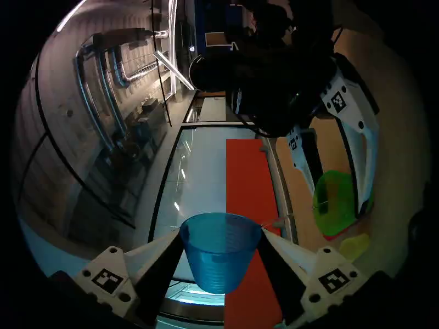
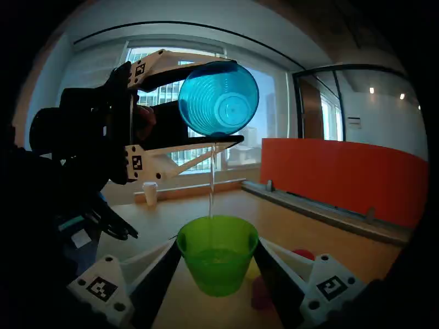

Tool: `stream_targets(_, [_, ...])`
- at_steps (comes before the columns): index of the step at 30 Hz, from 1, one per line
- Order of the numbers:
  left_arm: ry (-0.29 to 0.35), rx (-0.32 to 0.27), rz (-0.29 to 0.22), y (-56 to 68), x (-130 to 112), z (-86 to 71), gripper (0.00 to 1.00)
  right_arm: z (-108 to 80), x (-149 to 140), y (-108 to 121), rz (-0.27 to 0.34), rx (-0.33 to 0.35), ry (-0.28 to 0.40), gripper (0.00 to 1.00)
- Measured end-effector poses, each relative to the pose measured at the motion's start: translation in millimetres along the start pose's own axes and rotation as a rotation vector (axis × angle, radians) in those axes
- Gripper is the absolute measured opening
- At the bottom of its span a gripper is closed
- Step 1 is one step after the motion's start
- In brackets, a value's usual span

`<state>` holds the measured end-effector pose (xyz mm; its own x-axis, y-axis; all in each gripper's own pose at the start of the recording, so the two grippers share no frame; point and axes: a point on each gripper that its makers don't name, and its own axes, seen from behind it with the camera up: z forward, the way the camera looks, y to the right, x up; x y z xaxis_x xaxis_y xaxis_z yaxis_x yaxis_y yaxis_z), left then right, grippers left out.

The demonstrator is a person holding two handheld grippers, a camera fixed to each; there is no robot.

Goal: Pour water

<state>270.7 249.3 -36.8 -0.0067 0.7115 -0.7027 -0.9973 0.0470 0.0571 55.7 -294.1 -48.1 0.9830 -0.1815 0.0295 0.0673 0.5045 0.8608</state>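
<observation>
Right gripper view has the good angle: the left gripper [image 2: 230,101] is clamped on a see-through blue plastic cup [image 2: 218,98], which is tipped right over on its side. A thin stream of water [image 2: 212,181] drops off the rim into a see-through green plastic cup [image 2: 218,263]. The green one is upright over the wooden tabletop [image 2: 307,230], pinched between both fingers of the right gripper [image 2: 218,244], with a bit of water in the bottom. An orange divider panel [image 2: 340,175] runs behind, and a small white paper cup [image 2: 149,193] stands by the window.
</observation>
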Motion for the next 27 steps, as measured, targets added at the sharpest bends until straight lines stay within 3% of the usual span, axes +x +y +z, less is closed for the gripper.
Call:
stream_targets(9, [0.004,0.012,0.068,-0.8,5.8,-2.0,0.88,0.2,1.6,-1.2,0.001,0.001,0.005,0.9])
stream_targets(18, [0.01,0.011,0.056,-2.9,3.8,1.3,0.88,-0.1,-0.4,-0.6,0.002,0.0,0.003,0.9])
stream_targets(21, [0.008,0.012,0.037,-4.5,1.6,2.4,0.88,-0.4,0.7,-0.3,-0.001,-0.002,0.004,0.9])
stream_targets(27, [-0.003,0.018,-0.076,-6.3,-8.3,5.3,0.88,-1.9,2.3,0.0,0.0,-0.003,0.008,0.9])
